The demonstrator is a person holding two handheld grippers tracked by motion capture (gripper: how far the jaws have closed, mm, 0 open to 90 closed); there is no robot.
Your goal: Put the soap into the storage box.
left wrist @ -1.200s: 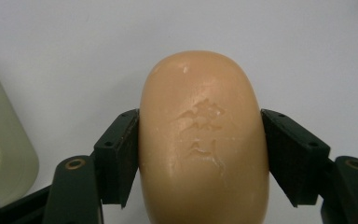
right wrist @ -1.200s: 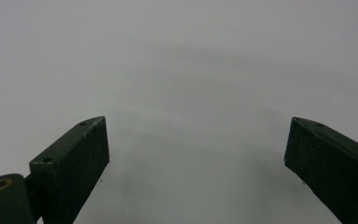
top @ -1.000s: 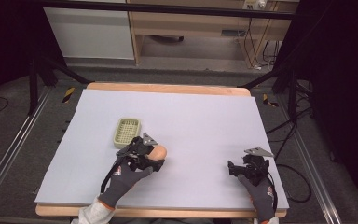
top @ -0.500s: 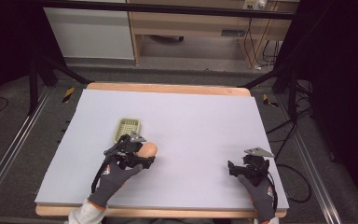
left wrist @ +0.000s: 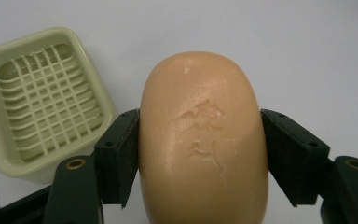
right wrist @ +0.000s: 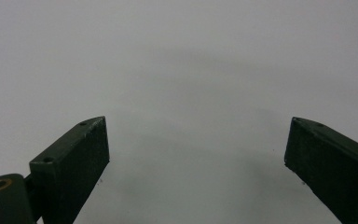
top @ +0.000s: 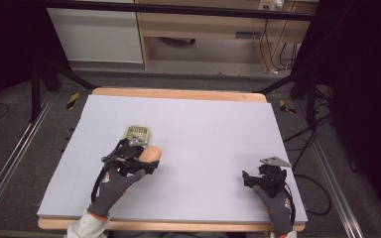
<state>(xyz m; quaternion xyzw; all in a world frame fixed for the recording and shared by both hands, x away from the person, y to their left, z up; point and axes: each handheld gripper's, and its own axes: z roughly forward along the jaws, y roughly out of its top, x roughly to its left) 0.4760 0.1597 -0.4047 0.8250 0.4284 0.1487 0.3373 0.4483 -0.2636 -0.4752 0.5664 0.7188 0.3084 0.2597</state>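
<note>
Clamping a peach-coloured bar of soap (left wrist: 203, 140) between both black jaws, the left gripper (top: 140, 161) sits over the left-centre of the pale grey table (top: 218, 129) — each jaw pressed flat against a long side of the bar, w/ the bar's rounded end sticking out past the jaw tips. In the left gripper view the soap's top face carries a shallow stamped mark, too soft to read. A cream soap dish (left wrist: 42, 98) w/ a grid-pattern bottom lies on the table just beside the soap, up and to the left in that view, nothing in it; whether soap and dish touch can't be told. From the high view the dish (top: 138, 132) is just beyond the left gripper, partly hidden by the gripper's grey plate, and a grey-gloved hand (top: 113, 186) holds that gripper from below. The right gripper (top: 250, 179) is well apart, near the table's front right corner — jaws spread wide, nothing between them, only bare table surface ahead in the right gripper view. A gloved right hand (top: 277, 206) holds it.
</note>
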